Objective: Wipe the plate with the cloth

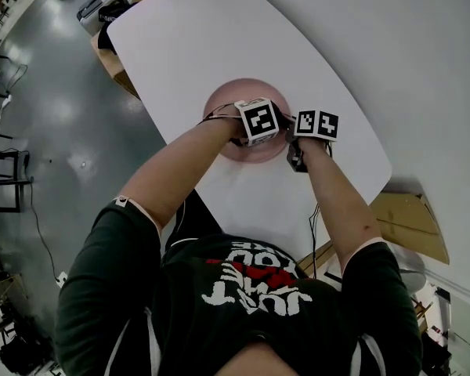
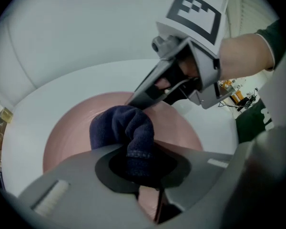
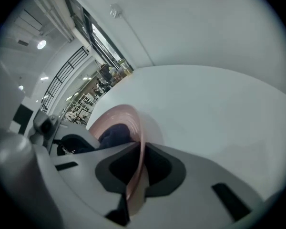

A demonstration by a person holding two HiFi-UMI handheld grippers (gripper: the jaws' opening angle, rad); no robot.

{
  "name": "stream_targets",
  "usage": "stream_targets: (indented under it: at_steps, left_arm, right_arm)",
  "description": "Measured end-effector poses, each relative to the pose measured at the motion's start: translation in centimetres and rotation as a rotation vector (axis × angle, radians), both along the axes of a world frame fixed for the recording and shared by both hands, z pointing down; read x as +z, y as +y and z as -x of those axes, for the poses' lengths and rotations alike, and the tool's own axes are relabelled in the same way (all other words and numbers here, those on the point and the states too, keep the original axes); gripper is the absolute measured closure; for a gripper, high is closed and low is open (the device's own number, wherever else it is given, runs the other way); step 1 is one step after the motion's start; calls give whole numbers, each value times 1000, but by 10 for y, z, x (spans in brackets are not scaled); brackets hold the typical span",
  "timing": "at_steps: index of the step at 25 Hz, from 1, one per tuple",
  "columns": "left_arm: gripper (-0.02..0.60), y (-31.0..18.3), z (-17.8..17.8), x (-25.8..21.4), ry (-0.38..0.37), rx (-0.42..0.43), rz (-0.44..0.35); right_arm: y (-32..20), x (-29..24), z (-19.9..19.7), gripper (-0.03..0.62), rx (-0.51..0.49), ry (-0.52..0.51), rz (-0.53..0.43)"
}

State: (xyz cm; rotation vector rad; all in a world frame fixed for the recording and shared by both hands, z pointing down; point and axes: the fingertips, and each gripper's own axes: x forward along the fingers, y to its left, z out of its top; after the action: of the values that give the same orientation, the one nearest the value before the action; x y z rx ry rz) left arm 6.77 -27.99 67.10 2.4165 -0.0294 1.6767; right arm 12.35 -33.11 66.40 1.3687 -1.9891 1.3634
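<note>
Where the person's dark shirt [image 1: 243, 304] fills the near edge of the head view, two bare forearms reach out over a white oval table [image 1: 219, 37]. The arms and the marker cubes on the grippers hide most of the pink plate [image 2: 62, 137] from above, leaving only its far and left rim showing. Flat cardboard [image 1: 411, 222] lies below the table's near right edge. Grey floor [image 1: 63, 116] spreads to the left, with a black frame [image 1: 4, 180] standing on it.

The left gripper [image 2: 138, 168] has its jaws closed tight on a dark blue cloth [image 2: 121, 125]. The cloth bunches out past the jaw tips and presses onto the plate's inner face, near its middle.

The right gripper [image 3: 136, 173] is nearly closed, pinching the plate's right rim, which runs edge-on between its jaws. The cloth sits just left of that grip, inside the dish.

The plate lies near the table's middle, and bare white tabletop stretches beyond it to the far end.
</note>
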Motion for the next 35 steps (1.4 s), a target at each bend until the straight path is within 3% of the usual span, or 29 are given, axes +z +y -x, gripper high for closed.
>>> stream_targets:
  at_steps: [4,10,15,19,22,28,31,35]
  left_arm:
    - [518,37,11,-4,-14,74,61]
    - [518,66,60,-7,-115,123,112]
    - [517,39,104,-4,-154,17,125]
    - [514,-1,120,-7,-146,-123,31]
    - [514,-13,118,-10,-34,-251,6]
    - [514,2,106,-66,453,-535,97]
    - [514,2,117,-97,562,-595,78]
    - [514,-1,119,-149,657,-595,12]
  right_arm:
    - [0,-2,-1,569,1,2,-9]
    - [0,-3,0,569,-16,0,-20]
    - [4,-3,0,569,-40,4,-26]
    - [7,-7,-1,569,-24,-18,-27]
    - [10,-8,-4,572,19,-77,-31]
    - [25,-31,-25,577,71,-174,-107]
    - [29,-55,-44,579,74,-169,-209]
    - [34,-100,-66,577,23,-66,-368]
